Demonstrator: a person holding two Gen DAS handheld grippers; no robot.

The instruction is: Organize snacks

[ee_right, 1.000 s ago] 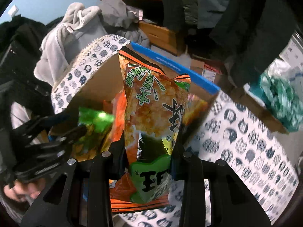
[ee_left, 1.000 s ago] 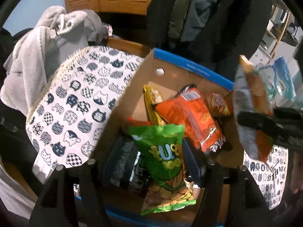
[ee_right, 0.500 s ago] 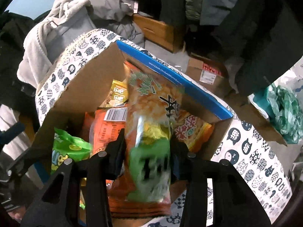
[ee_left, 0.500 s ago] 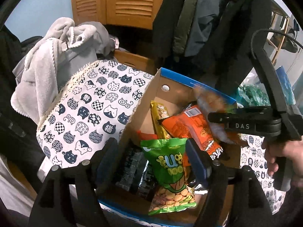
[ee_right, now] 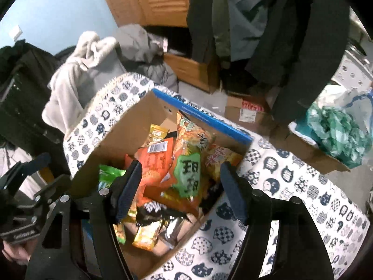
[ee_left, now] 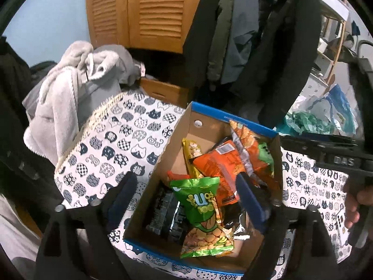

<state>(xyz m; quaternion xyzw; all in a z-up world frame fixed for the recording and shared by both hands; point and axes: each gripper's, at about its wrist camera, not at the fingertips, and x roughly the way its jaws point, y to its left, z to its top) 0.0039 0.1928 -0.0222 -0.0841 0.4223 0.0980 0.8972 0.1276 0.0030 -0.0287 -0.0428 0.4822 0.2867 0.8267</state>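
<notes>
Both grippers, left (ee_left: 186, 200) & right (ee_right: 180, 186), jaws just spread wide, nothing between them. Orange-green crinkly snack bag (ee_right: 186, 163) lies loose in the blue-rimmed cardboard box (ee_right: 205, 119). Prob. light, puffy, slippery film w/ crushable crackers, so pinch the flat top seam.

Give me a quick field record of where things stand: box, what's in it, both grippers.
container: cardboard box with blue rim, on cat-print cloth
contents: green snack bag near front; orange bag in the middle; orange-and-green rice cracker bag leaning toward the far wall; yellow packet behind
left gripper: jaws just been opening, open above the green snack bag, nothing gripped
right gripper: jaws just been opening, open, rice cracker bag released in the box
background: grey fleece, hanging coats
</notes>
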